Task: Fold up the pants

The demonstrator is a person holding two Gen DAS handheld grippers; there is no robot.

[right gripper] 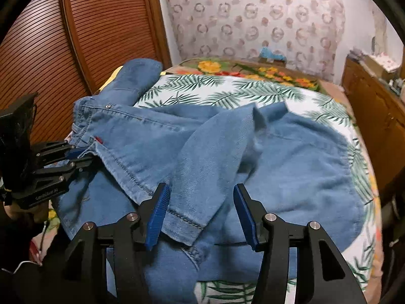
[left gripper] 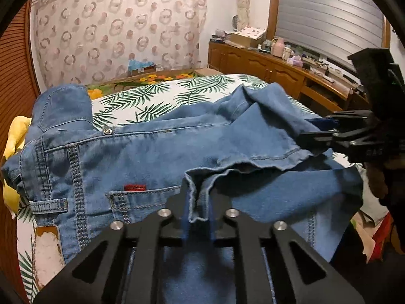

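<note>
A pair of blue denim jeans [left gripper: 157, 157] is lying across a bed covered with a white sheet printed with green palm leaves [left gripper: 152, 101], the waistband end toward the louvred wooden wardrobe door [right gripper: 106, 25] and the legs bunched back over the body of the garment. The left gripper [left gripper: 198, 217] is clamping a hem edge of one leg: its blue pads [left gripper: 186, 215] are sitting pressed together with a narrow ridge of denim standing up between them, just beside the back pocket with the small red tag [left gripper: 135, 187]. The right gripper [right gripper: 200, 217] is holding its fingers apart over the hem of the other leg [right gripper: 184, 220]; the left blue pad [right gripper: 158, 215] is touching or nearly touching the fabric while the right one is standing clear of it, so the cloth is lying between the jaws without being pinched. In the left wrist view that right gripper [left gripper: 326, 131] is reaching in from the right edge at the frayed fold of the leg, though whether its tips are actually resting on the denim is hard to tell there. A yellow cloth [left gripper: 15, 139] is showing beyond the waistband, and a floral blanket [right gripper: 253, 71] is lying at the far end of the bed below a patterned curtain [right gripper: 253, 12]. A wooden cabinet [left gripper: 265, 68] cluttered with small items is running along the right wall.
</note>
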